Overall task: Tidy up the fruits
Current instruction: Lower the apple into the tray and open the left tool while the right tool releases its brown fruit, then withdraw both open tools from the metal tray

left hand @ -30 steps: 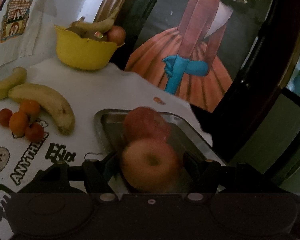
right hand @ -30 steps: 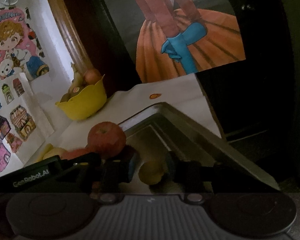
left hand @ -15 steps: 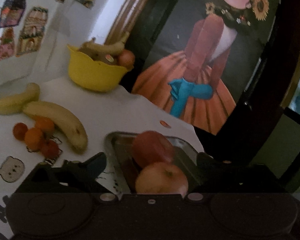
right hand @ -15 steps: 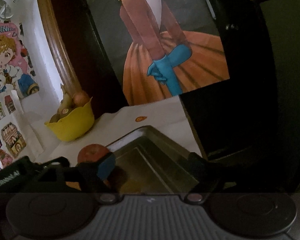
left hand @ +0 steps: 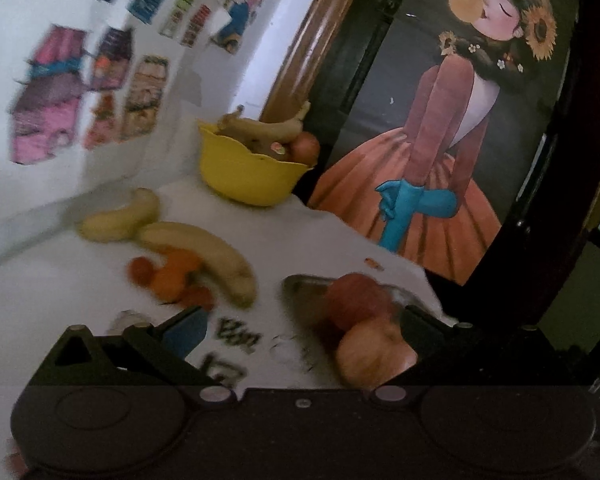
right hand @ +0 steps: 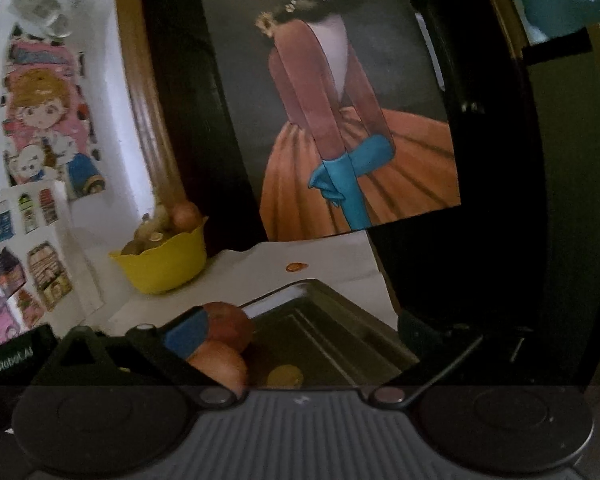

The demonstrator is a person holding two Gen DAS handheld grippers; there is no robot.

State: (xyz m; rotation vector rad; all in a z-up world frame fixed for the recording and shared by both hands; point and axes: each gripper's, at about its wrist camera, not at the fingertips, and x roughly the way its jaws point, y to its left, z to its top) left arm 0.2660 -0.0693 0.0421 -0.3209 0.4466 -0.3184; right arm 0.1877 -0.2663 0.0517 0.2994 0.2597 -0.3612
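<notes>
A metal tray (left hand: 300,285) lies on the white cloth with a red apple (left hand: 356,304) and a paler apple (left hand: 374,358) in it. My left gripper (left hand: 300,332) hangs open just short of the tray, and its right finger hides part of the paler apple. In the right wrist view the tray (right hand: 340,312) also holds a small yellow fruit (right hand: 286,376) beside the two apples (right hand: 228,324). My right gripper (right hand: 302,334) is above the tray's near side; its jaws are opening, and the pads touch nothing.
Two bananas (left hand: 204,252) and several small orange and red fruits (left hand: 172,280) lie on the cloth left of the tray. A yellow bowl (left hand: 248,176) with fruit stands at the back. A large framed picture (left hand: 440,160) leans behind the table's right edge.
The left gripper let go of the paler apple and the right gripper of the small yellow fruit, both left in the tray. Both grippers opened wide, drew back and tilted upward.
</notes>
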